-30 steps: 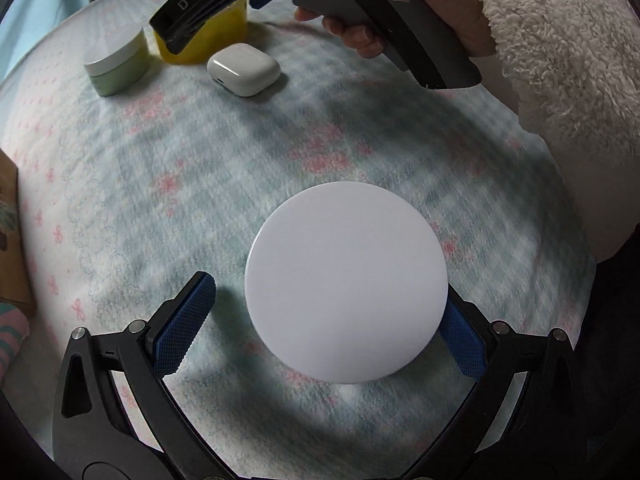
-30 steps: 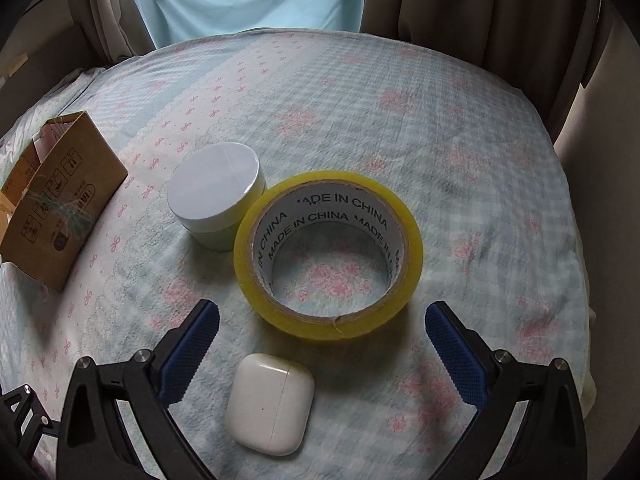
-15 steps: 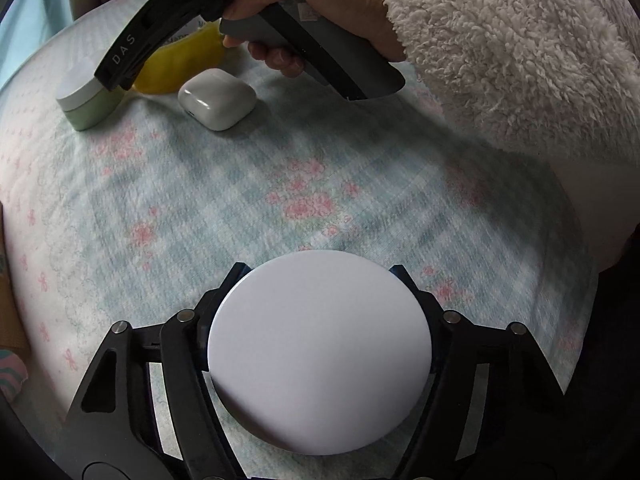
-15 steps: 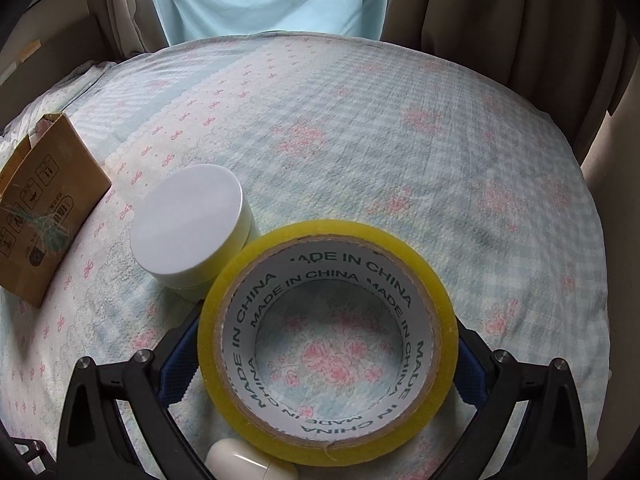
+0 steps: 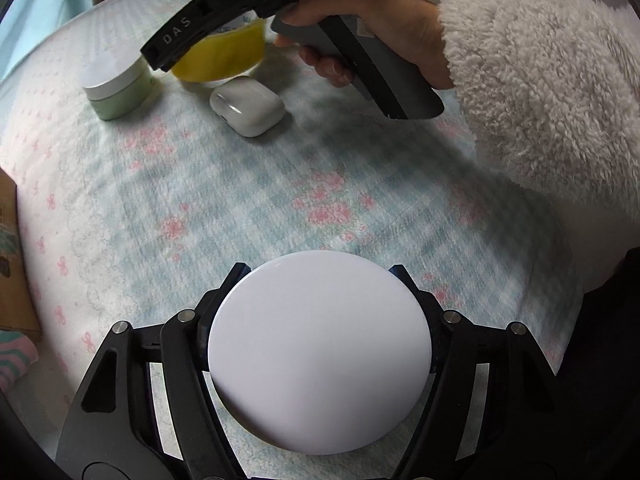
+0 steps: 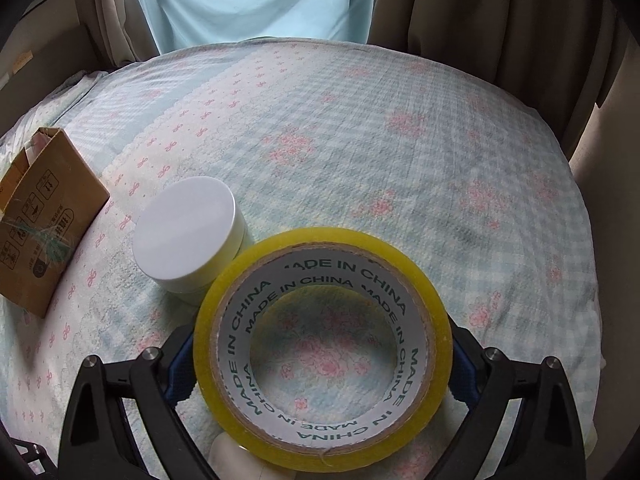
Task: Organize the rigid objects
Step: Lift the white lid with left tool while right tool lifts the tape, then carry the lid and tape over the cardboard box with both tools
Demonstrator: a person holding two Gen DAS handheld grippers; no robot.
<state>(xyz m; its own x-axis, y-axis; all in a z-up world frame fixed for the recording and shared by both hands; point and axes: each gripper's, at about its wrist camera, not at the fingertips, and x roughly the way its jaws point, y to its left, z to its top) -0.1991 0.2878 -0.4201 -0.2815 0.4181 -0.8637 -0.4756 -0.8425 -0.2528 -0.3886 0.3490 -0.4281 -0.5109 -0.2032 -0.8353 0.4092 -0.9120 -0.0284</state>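
Note:
My left gripper (image 5: 320, 320) is shut on a round white disc-shaped lid (image 5: 320, 360), held above the bed. My right gripper (image 6: 320, 356) is shut on a yellow tape roll (image 6: 324, 348) printed "MADE IN CHINA", lifted a little off the bedspread; the roll also shows in the left wrist view (image 5: 220, 56). A pale green jar with a white lid (image 6: 188, 236) stands just left of the roll, also in the left wrist view (image 5: 116, 84). A white earbud case (image 5: 248, 106) lies next to it, partly hidden under the roll in the right wrist view (image 6: 232, 456).
A cardboard box (image 6: 44, 216) stands at the left edge of the bed. The checked floral bedspread (image 6: 380, 152) stretches back to curtains (image 6: 480, 12). My fleece sleeve (image 5: 540, 92) fills the right of the left wrist view.
Both grippers closed, the left on the white disc, the right on the tape roll. The right gripper has since raised the roll and tilted it.

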